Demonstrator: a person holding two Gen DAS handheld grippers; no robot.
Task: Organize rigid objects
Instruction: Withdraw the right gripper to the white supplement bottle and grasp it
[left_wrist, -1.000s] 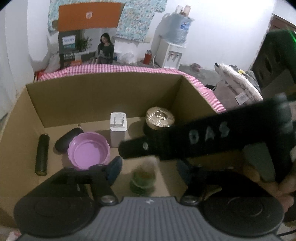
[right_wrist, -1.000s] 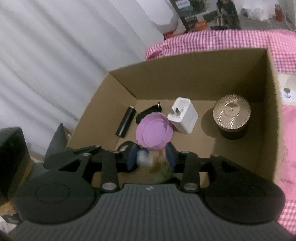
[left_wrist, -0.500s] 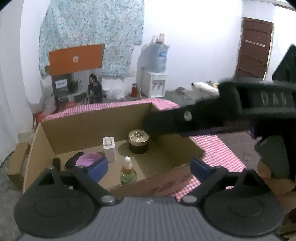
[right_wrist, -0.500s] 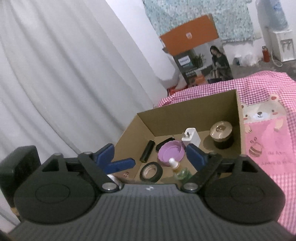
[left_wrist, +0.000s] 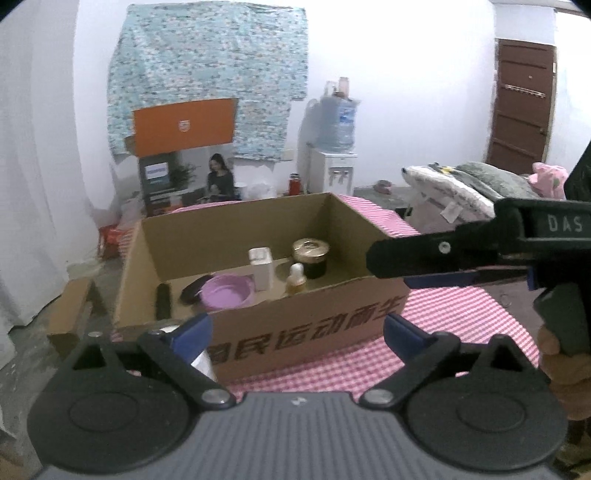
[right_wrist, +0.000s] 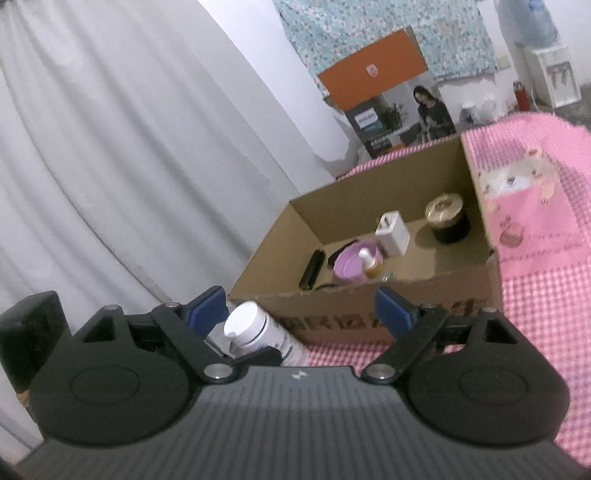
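A: Which step is this?

B: Between picks, I'd judge. Both tongs are spread with nothing between them: the left tongs (left_wrist: 297, 326) face the box (left_wrist: 306, 332), and the right tongs (right_wrist: 300, 304) hang just short of its near wall.

A: What's packed already?

B: A dropper bottle (left_wrist: 295, 278), purple lid (left_wrist: 227, 291), white charger (left_wrist: 261, 266), gold-capped jar (left_wrist: 310, 254) and black tube (left_wrist: 162, 301) sit inside the box, which rests on the pink checked cloth (left_wrist: 424, 332).

A: And what's left?

B: A white bottle (right_wrist: 255, 330) lies on its side just outside the box, low by the right tongs' left finger. The next move probably calls for dropping down to it and closing across its body.
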